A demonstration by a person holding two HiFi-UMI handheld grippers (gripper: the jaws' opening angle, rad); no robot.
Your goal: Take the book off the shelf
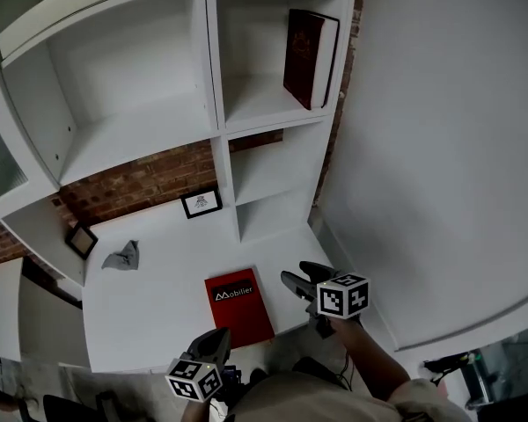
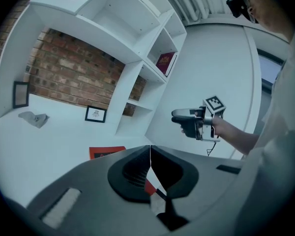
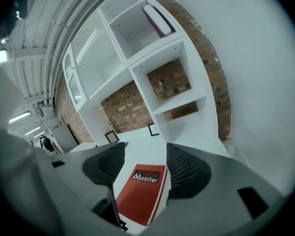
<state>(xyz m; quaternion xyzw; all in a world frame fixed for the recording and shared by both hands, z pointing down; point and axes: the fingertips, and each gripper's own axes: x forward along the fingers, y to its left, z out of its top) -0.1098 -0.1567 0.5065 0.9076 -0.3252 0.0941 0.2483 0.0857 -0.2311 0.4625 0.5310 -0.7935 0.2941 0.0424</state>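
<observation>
"Grippers first. How is the right gripper (image 1: 301, 277) held?"

"Its jaws are spread wide with nothing between them. It is seen at lower centre of the head view, above the desk (image 1: 158, 297). The left gripper (image 1: 218, 337), at the bottom edge, is held with its jaws pressed together on nothing."

"And the book?"

"The book (image 1: 310, 57) is stood in the upper-right compartment of the shelf (image 1: 216, 77), leaned against that compartment's right wall and well apart from both grippers."

"What could be got wrong?"

"A red catalogue (image 1: 239, 304) is laid flat on the desk near the right gripper, and in the right gripper view it is framed between the jaws — it could be mistaken for the target. Since the book is leaned, a pinch taken at one corner could let it be swung or tipped off the ledge — a grip well onto the cover would probably be safer."
</observation>
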